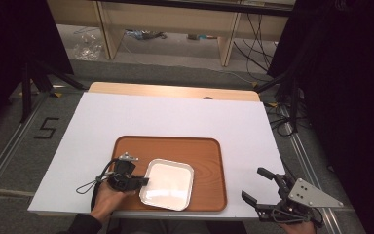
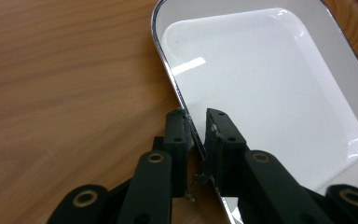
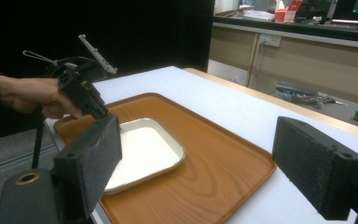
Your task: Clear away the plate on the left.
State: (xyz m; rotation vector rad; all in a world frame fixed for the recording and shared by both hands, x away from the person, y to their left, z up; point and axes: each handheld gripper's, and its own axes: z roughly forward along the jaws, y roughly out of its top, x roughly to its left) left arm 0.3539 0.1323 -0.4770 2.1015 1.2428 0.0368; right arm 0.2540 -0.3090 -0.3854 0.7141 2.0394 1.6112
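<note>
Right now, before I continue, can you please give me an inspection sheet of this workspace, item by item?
Surface: white table top, wooden strip at its far edge.
Job's things: wooden tray near the front edge; white square plate lying in it, with nothing on it.
Clutter: nothing seen on the table.
Grippers: left gripper shut on the plate's rim; right gripper open, off the tray at the table's front right corner.
Cables: one loops from the left gripper; more on the floor behind.
Surroundings: wooden benches, black curtains at both sides.
</note>
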